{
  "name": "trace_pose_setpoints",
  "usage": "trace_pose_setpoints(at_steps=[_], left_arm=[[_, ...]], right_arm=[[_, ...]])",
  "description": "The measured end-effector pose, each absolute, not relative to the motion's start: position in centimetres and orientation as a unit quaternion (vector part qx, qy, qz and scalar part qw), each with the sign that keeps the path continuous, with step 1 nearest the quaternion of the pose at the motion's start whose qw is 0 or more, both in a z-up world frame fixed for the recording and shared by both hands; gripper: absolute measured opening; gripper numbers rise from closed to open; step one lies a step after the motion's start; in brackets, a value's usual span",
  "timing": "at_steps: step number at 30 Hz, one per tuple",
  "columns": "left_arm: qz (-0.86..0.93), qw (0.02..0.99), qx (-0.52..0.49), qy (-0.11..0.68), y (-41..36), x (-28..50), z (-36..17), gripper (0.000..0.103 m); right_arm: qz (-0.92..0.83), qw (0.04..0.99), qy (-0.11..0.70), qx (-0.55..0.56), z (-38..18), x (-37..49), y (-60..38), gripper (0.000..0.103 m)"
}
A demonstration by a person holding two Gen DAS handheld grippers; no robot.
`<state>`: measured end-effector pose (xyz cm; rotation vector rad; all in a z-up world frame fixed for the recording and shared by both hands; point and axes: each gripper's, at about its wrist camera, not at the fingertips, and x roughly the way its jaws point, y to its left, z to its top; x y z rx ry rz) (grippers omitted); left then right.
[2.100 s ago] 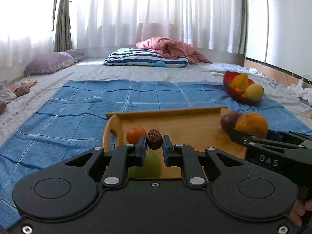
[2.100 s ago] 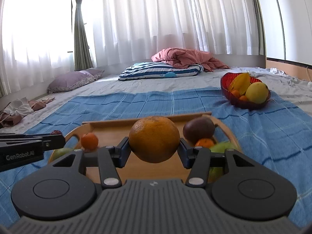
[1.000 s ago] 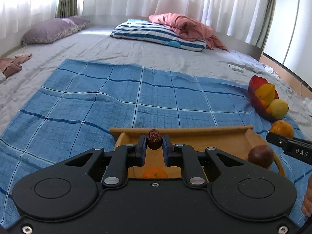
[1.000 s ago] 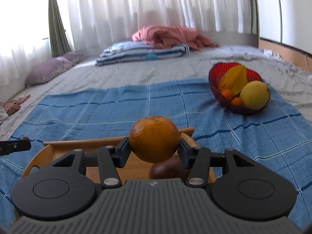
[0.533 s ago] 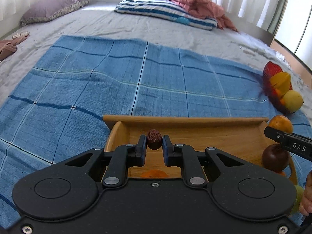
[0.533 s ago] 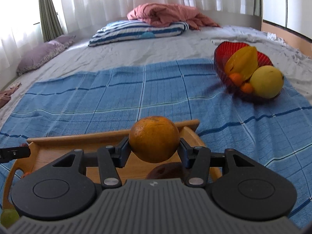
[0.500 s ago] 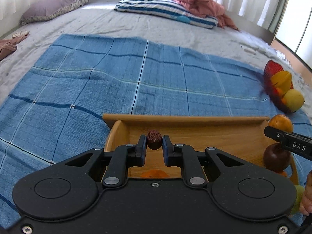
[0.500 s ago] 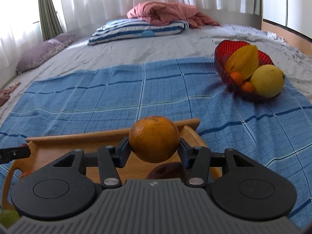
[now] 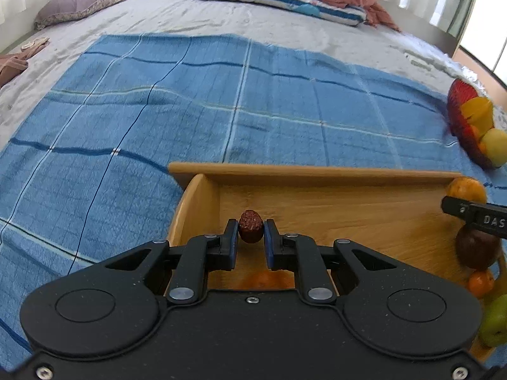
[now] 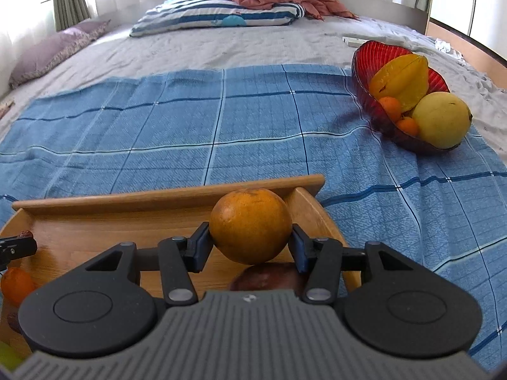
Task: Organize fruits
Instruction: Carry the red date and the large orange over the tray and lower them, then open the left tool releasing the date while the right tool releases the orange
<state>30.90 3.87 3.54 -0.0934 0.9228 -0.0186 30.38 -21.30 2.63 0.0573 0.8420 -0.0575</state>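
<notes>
Right, two fruits in the air at once: the left gripper [image 9: 250, 236] is clenched on a small wrinkled brown date [image 9: 250, 230], pinched at its waist above the left end of the wooden tray [image 9: 310, 174], and the right gripper [image 10: 250, 247] is grasping a big orange [image 10: 250, 225] across its widest girth, over the tray's right end. The orange looks the heavier load, firm with a pebbled skin that should grip well against the pads; taken at the equator as it is, it seems unlikely to roll out, though a squeeze off-centre could let it squirt forward. The date is a different story: featherweight, with a wrinkled skin that may give a little, so a light pinch across its short axis looks sufficient and anything harder might dent it. Below the orange a dark purple fruit [image 10: 269, 280] sits on the tray, so a drop there could bruise both. From the right view, the red bowl [image 10: 374, 107] lies out at two o'clock on the blue cloth [image 10: 221, 133], well apart from the tray, already carrying a starfruit [image 10: 402, 79], a pale yellow fruit [image 10: 442, 120] and small oranges. My guess is that the bowl is where these two are headed, but the frames don't settle it.
</notes>
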Motion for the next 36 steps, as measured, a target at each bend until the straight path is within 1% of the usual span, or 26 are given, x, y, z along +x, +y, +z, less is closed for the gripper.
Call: trace_pose_setpoints(at_steps=[11,19,23,26,27,29,31,35,36], left_arm=[[0.002,0.899,-0.037,0.437,3.79,30.92,3.36,0.016],[0.003,0.901,-0.029,0.434,3.77,30.95,3.29,0.017],[0.001,0.901,-0.026,0.433,3.69,30.95,3.32,0.017],[0.000,0.901,-0.030,0.433,3.87,30.95,3.34,0.018],[-0.002,0.901,-0.032,0.433,3.93,30.94,3.33,0.019],[-0.010,0.900,-0.039,0.433,4.04,30.97,3.37,0.025],[-0.022,0.899,-0.046,0.435,4.09,30.94,3.40,0.036],[-0.027,0.900,-0.043,0.433,3.69,30.58,3.69,0.046],[-0.028,0.900,-0.043,0.432,3.59,30.46,3.75,0.050]], right_arm=[[-0.047,0.904,0.425,0.000,1.87,31.33,-20.68,0.055],[-0.042,0.904,0.425,0.003,1.72,31.31,-20.90,0.056],[-0.042,0.905,0.423,0.006,1.62,31.31,-20.99,0.062],[-0.040,0.906,0.422,0.015,1.63,31.22,-21.23,0.063],[-0.040,0.906,0.421,0.018,1.65,31.18,-21.30,0.069],[-0.038,0.907,0.418,0.020,1.69,31.10,-21.36,0.070],[-0.033,0.908,0.417,0.022,1.71,31.06,-21.36,0.073],[-0.029,0.909,0.414,0.026,1.79,31.02,-21.46,0.083],[-0.028,0.910,0.412,0.028,1.85,30.95,-21.44,0.086]])
